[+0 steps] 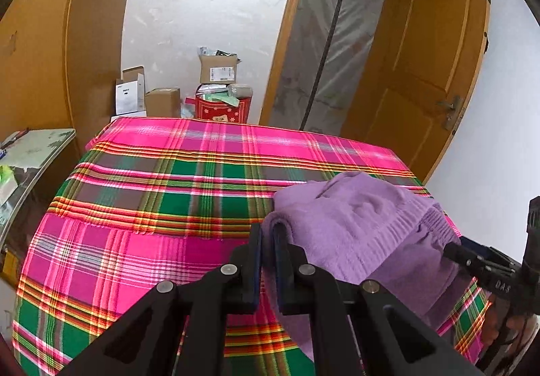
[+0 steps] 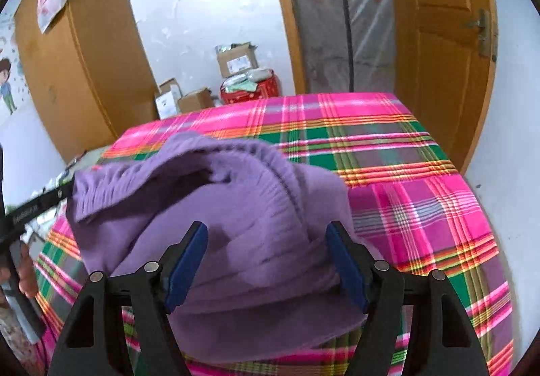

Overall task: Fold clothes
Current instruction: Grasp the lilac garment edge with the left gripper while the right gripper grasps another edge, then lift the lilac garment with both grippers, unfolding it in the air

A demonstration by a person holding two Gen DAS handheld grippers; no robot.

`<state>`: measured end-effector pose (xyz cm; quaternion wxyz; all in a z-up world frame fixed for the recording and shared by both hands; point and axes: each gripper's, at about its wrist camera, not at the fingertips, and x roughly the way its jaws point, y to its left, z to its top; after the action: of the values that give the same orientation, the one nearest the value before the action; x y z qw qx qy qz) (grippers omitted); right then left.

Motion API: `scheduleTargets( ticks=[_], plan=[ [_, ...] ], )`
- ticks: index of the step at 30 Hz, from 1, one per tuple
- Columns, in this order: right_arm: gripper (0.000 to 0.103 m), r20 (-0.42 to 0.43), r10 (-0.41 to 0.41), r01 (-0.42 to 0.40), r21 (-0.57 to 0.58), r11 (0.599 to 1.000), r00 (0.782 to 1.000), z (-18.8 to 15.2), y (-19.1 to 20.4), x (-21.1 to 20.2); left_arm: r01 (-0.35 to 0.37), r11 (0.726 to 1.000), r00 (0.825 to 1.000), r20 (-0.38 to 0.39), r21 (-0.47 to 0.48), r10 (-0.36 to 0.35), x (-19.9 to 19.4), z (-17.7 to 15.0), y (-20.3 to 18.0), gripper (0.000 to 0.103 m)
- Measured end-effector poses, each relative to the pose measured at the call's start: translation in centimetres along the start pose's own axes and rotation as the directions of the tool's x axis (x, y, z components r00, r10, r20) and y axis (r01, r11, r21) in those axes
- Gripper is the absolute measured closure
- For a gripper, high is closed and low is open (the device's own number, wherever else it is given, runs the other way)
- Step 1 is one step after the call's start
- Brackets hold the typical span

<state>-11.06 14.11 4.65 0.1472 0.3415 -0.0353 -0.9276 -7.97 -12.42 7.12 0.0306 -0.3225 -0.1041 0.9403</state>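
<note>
Garment: I see a purple knit sweater (image 1: 357, 227), soft and fuzzy with a ribbed hem, bunched in a thick heap near the table's right edge
Left gripper (image 1: 268, 234): my jaws are pressed nearly together, pinching a rolled fold at the sweater's left side
Right gripper (image 2: 266, 241): my jaws stand spread wide, blue pads on either side of the sweater's near part, not gripping it
Table cover: a plaid cloth (image 1: 162, 180) in pink, green and orange, flat woven, draping over rounded edges
Open room: I have bare cloth left of the heap and toward the far edge; cardboard boxes (image 1: 216, 70) sit beyond the far edge
</note>
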Motion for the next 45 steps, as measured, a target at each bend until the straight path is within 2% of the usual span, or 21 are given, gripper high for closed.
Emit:
scheduleTargets(
  ticks=[5,8,10,11,12,15,20,28,30,35,39,41,45],
  plan=[
    [0.028,0.022,0.012,-0.012,-0.014,1.000,1.000,0.5,-0.2,0.0,-0.003,1.000,1.000,0.017,-0.022,0.003,-0.6,0.1,0.9,0.096],
    [0.029,-0.037,0.023,-0.026,-0.075,0.997,0.999,0.5,0.4,1.5,-0.007,0.999,1.000,0.027,-0.040,0.008,-1.0,0.1,1.7,0.096],
    [0.034,-0.055,0.032,-0.036,-0.067,0.997,0.998,0.1,0.3,2.0,-0.013,0.999,1.000,0.026,-0.047,0.014,-1.2,0.0,2.1,0.096],
    [0.047,-0.053,0.032,-0.035,-0.068,0.997,0.998,0.0,0.3,2.1,-0.017,0.998,1.000,0.022,-0.054,0.019,-1.2,-0.2,2.4,0.096],
    [0.065,-0.053,0.033,-0.037,-0.066,0.997,0.998,-0.2,0.4,2.2,-0.022,0.998,1.000,0.019,-0.061,0.023,-1.2,-0.3,2.6,0.096],
    [0.091,-0.050,0.058,-0.062,-0.075,0.995,0.997,-0.3,0.9,2.1,-0.019,0.997,1.000,0.015,-0.070,0.020,-1.6,-0.8,3.2,0.096],
    [0.091,0.033,0.076,-0.072,-0.119,0.990,0.997,0.6,2.7,0.0,-0.035,0.996,0.999,0.020,-0.083,0.037,-2.7,-1.5,4.1,0.096],
    [0.091,0.168,0.123,-0.082,-0.230,0.970,0.978,3.7,7.4,-3.3,-0.020,0.986,0.999,0.039,-0.167,0.027,-5.6,-3.2,6.4,0.097],
    [0.091,0.171,0.158,-0.112,-0.250,0.962,0.973,4.3,9.0,-3.1,-0.006,0.980,0.999,0.044,-0.197,0.015,-6.7,-3.8,6.9,0.097],
    [0.091,0.162,0.256,-0.202,-0.289,0.936,0.953,5.6,12.9,-2.1,-0.029,0.969,0.997,0.056,-0.246,0.044,-8.5,-5.6,8.6,0.099],
    [0.091,0.151,0.332,-0.272,-0.319,0.908,0.931,6.7,16.1,-1.3,-0.096,0.958,0.992,0.051,-0.271,0.114,-9.3,-6.8,9.9,0.102],
    [0.091,0.145,0.370,-0.307,-0.334,0.891,0.918,7.3,17.7,-0.9,-0.080,0.956,0.994,0.047,-0.281,0.097,-9.6,-7.1,10.4,0.102],
    [0.091,0.086,0.399,-0.350,-0.335,0.875,0.913,6.7,19.8,1.3,-0.034,0.964,0.999,0.025,-0.262,0.042,-9.5,-6.9,10.2,0.101]
  ],
)
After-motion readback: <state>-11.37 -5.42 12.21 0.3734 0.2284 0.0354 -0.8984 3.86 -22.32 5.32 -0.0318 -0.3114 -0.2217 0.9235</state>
